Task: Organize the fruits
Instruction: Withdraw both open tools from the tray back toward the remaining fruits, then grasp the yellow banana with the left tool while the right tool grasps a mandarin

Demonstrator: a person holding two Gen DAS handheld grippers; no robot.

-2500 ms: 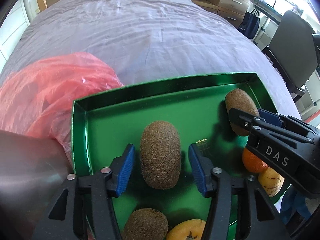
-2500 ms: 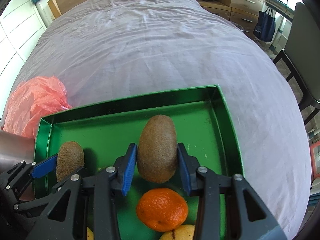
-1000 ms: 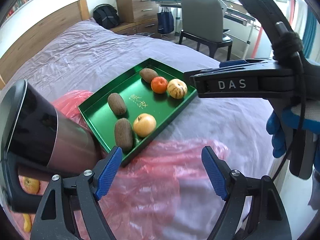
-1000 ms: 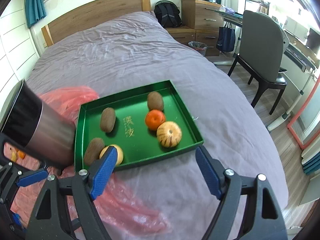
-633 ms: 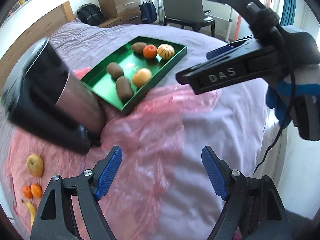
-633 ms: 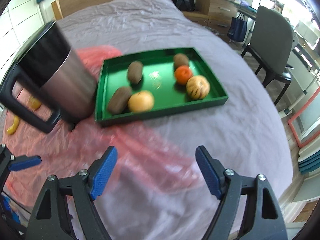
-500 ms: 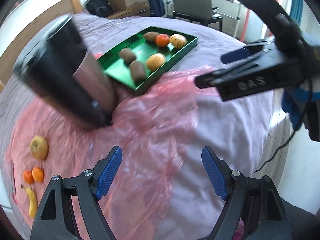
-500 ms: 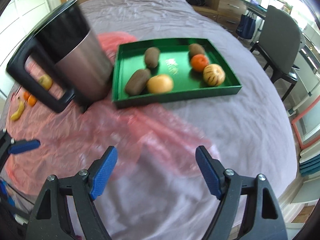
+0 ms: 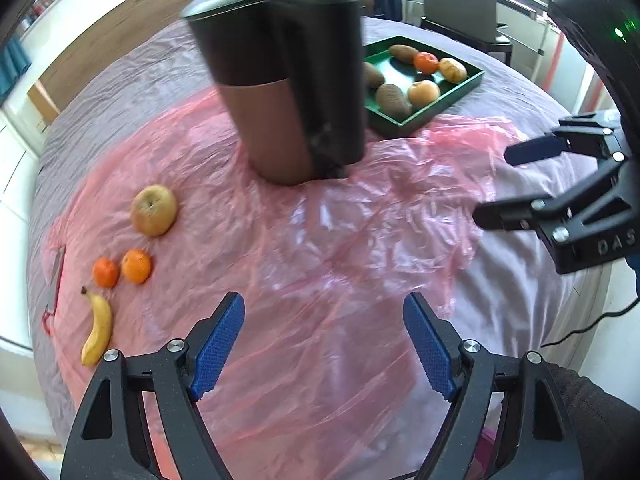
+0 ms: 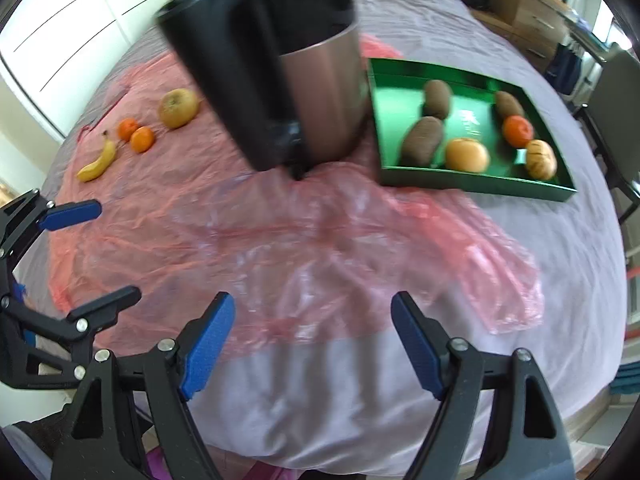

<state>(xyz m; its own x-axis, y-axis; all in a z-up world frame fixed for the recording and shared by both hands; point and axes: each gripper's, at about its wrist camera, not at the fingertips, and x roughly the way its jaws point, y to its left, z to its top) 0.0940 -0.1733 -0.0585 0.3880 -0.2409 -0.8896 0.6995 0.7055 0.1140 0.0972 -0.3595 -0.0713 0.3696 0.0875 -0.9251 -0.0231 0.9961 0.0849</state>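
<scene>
A green tray [image 10: 472,186] on the bed holds three kiwis [image 10: 422,140], a tangerine [image 10: 518,131] and two yellowish round fruits [image 10: 467,155]; it also shows far off as the tray [image 9: 404,126] in the left wrist view. At the left, on the pink plastic sheet [image 9: 320,240], lie an apple [image 9: 154,210], two tangerines [image 9: 136,266] and a banana [image 9: 97,330]. My left gripper [image 9: 323,344] hangs open and empty above the plastic. My right gripper [image 10: 312,344] is open and empty too, over the sheet's near edge. Each gripper is well short of any fruit.
A tall steel and black kettle [image 9: 288,80] stands on the plastic between the loose fruit and the tray, hiding the tray's left end. The bed's edge lies close below the grippers. A chair [image 10: 612,96] and drawers stand beyond the bed.
Both grippers have let go of their kiwis in the tray and drawn back toward the bed's near edge, swinging left. The kettle and the loose fruit on the plastic have come into view.
</scene>
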